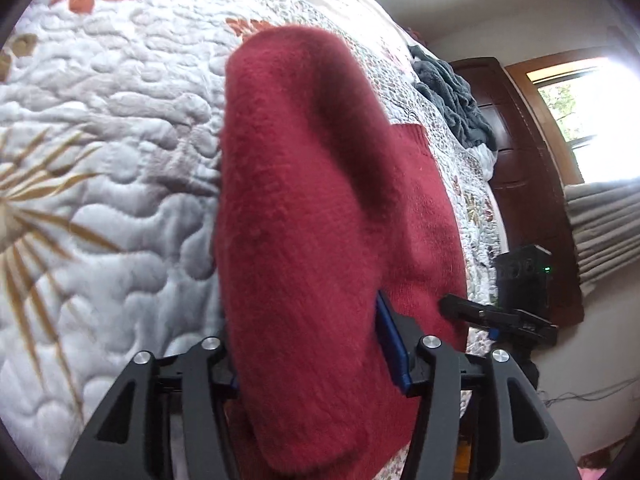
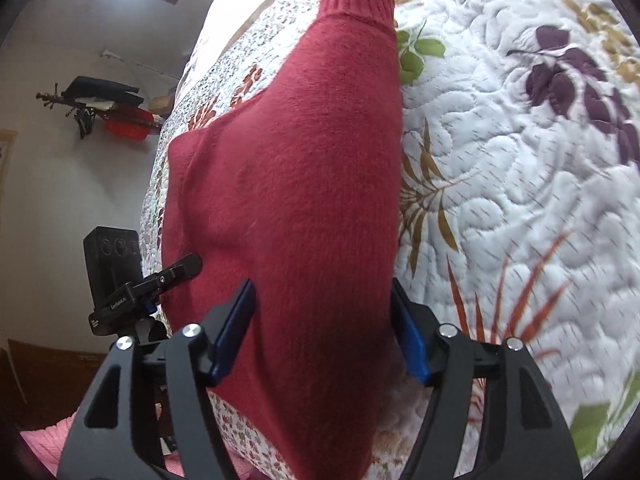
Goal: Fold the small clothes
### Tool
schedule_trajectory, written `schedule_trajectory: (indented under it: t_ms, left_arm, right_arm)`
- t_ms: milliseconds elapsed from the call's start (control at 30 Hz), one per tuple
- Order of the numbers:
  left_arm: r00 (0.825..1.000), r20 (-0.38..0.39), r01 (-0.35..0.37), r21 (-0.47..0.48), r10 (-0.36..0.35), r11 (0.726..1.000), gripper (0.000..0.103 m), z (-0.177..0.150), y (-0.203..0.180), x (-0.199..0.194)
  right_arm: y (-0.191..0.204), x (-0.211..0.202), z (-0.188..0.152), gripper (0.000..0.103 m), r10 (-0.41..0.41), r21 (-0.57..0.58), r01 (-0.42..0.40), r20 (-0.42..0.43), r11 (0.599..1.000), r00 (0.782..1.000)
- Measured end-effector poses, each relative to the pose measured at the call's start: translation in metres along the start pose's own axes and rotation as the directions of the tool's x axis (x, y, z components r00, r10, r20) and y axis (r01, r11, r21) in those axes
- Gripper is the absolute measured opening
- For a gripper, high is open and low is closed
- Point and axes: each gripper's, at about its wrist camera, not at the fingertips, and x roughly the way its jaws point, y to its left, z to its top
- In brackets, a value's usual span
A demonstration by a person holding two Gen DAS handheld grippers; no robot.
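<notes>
A red knit sweater (image 1: 304, 200) lies on a white floral quilt (image 1: 112, 128), with a thick fold rising toward the camera. My left gripper (image 1: 308, 320) straddles that fold; its jaws stand wide apart, and fabric hides the left blue pad. In the right wrist view the same sweater (image 2: 304, 184) runs up to a ribbed hem (image 2: 356, 4). My right gripper (image 2: 322, 284) also straddles it, blue pads wide apart on either side. Each gripper shows at the sweater's edge in the other view: the right gripper (image 1: 500, 316) and the left gripper (image 2: 140, 296).
A grey blanket (image 1: 452, 96) is bunched at the far edge of the bed. Dark wooden furniture (image 1: 532, 184) and a window (image 1: 592, 112) stand beyond it. A wall rack with clothes (image 2: 100, 96) hangs past the bed's left edge. Pink fabric (image 2: 44, 440) lies below.
</notes>
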Motion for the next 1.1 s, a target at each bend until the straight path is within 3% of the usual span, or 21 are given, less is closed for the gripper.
schedule_trajectory:
  t_ms: [367,500,533,633,900,1100]
  left_arm:
    - [0.990,0.045,-0.136,0.125,0.131,0.983,0.062,-0.062,-0.022,-0.034]
    - [0.984,0.048,-0.174,0.128,0.169,0.976,0.062,-0.072,-0.022,-0.037]
    - [0.982,0.040,-0.187,0.128,0.183,0.974,0.061,-0.074,-0.021,-0.036]
    - [0.978,0.031,-0.207,0.128,0.205,0.970,0.061,-0.080,-0.021,-0.033]
    - [0.973,0.034,-0.231,0.106,0.228,0.967,0.062,-0.094,-0.006,-0.034]
    - [0.974,0.030,-0.226,0.101,0.224,0.969,0.063,-0.095,-0.004,-0.033]
  right_arm:
    - [-0.002,-0.015,-0.053,0.069,0.006,-0.007,-0.006,-0.005,1.000,1.000]
    - [-0.009,-0.011,-0.068,0.051,0.048,0.020,-0.048,-0.019,0.999,0.999]
    - [-0.010,-0.011,-0.071,0.039,0.059,0.019,-0.059,-0.016,0.998,0.998]
    - [-0.007,-0.018,-0.077,0.030,0.076,0.012,-0.076,0.003,0.997,0.997]
    - [-0.012,-0.008,-0.081,0.029,0.007,0.014,-0.007,-0.001,1.000,1.000]
    - [-0.009,0.002,-0.085,0.036,-0.038,0.029,0.038,0.010,0.999,0.999]
